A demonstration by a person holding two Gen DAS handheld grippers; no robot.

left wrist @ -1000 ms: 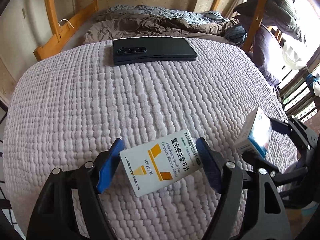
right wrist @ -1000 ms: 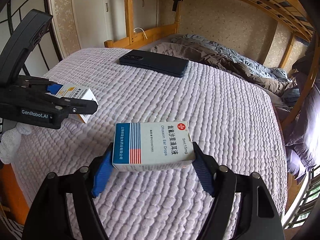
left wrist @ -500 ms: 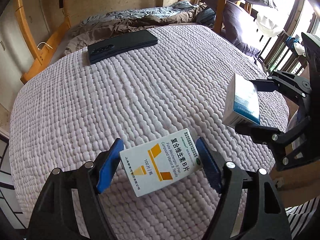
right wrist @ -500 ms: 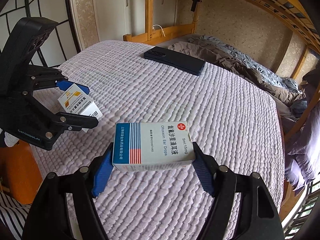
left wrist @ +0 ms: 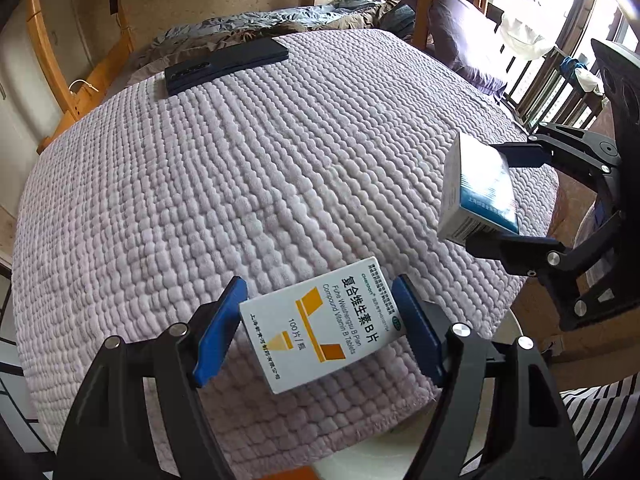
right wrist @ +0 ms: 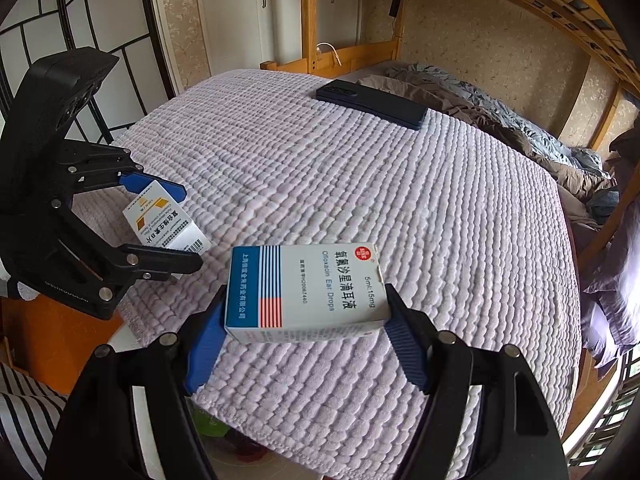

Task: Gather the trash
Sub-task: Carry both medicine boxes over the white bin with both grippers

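Observation:
My left gripper point(left wrist: 320, 328) is shut on a white vitamin B tablet box with yellow marks point(left wrist: 320, 328), held above the near edge of the bed. The same box point(right wrist: 160, 220) and the left gripper point(right wrist: 176, 224) show at the left of the right wrist view. My right gripper point(right wrist: 306, 334) is shut on a white and blue ear drops box point(right wrist: 306, 290), held above the bed's near edge. That box point(left wrist: 478, 196) and the right gripper point(left wrist: 508, 196) show at the right of the left wrist view.
The bed is covered by a lilac knobbly blanket point(left wrist: 240, 160). A dark flat case point(left wrist: 226, 66) lies at its far side, also in the right wrist view point(right wrist: 370, 104). Crumpled brown bedding point(right wrist: 500, 120) and wooden bunk posts point(right wrist: 310, 12) lie beyond. A white bin rim point(left wrist: 516, 328) sits below the bed edge.
Both grippers have pulled back towards the near edge of the bed with their boxes still held. The dark case now looks farther away. A white rim has come into view below.

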